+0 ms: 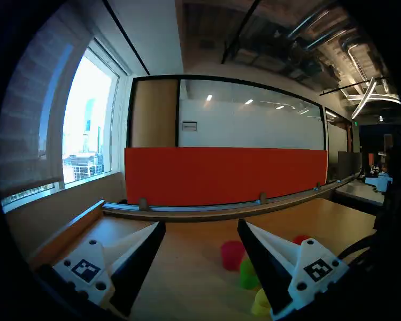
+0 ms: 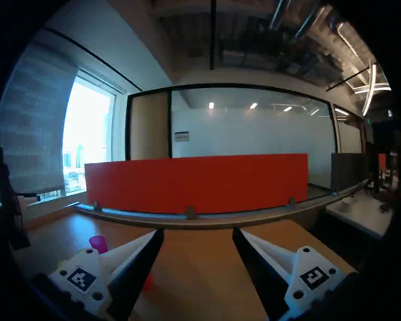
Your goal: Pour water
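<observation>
The left hand-held gripper [image 1: 200, 222] and right hand-held gripper [image 2: 198, 230] both gape wide, white wedge fingers [image 1: 286, 259] holding nothing, over a smooth wooden counter [image 1: 195, 267]. A rounded magenta cup [image 1: 232, 254], green cup [image 1: 247, 273] and yellow cup [image 1: 260, 302] cluster near, beside the left gripper's right finger. A flat orange divider [image 1: 222, 176] bounds the far edge, bare wood between.

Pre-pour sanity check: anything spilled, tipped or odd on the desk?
Nothing stands out. The wooden desk looks dry, with no spill visible. The coloured cups cluster behind a finger of the left gripper and are partly hidden, so whether all stand upright cannot be told. It and the right gripper are open and empty.
</observation>
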A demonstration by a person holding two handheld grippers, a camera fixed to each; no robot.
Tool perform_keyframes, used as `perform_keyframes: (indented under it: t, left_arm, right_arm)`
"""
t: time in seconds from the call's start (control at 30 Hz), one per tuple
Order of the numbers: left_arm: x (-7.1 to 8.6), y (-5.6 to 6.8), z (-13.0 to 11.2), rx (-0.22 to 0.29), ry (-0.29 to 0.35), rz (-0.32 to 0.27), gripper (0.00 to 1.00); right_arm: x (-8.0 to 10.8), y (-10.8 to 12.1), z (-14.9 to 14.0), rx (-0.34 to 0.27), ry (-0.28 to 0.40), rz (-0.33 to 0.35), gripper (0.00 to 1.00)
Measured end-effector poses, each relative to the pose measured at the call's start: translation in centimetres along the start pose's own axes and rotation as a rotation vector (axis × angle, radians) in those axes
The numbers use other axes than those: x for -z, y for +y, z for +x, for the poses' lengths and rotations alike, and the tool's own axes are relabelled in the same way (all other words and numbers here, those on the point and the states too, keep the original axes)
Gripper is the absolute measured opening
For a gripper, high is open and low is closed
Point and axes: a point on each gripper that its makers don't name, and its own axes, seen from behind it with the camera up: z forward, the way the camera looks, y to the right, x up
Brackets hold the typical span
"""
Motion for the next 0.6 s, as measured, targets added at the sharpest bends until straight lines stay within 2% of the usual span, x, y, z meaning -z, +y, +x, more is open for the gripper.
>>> perform_keyframes:
  t: [0.2, 0.4, 0.6]
  left_arm:
    - [0.0, -0.1, 1.0, -0.009, -0.031, 0.000, 1.00]
    - [-0.1, 0.8, 2.4, -0.017, -0.037, -0.049, 1.00]
    - [-0.5, 1.4, 3.6, 0.003, -0.027, -0.099, 1.00]
  right_arm:
    - [-0.2, -0.3, 2.0, 0.014, 0.007, 0.010, 0.99]
    - [-0.6, -0.9, 3.4, 0.020, 0.002, 0.027, 0.99]
    - [-0.8, -1.6, 3.9, 0.013, -0.003, 0.057, 1.00]
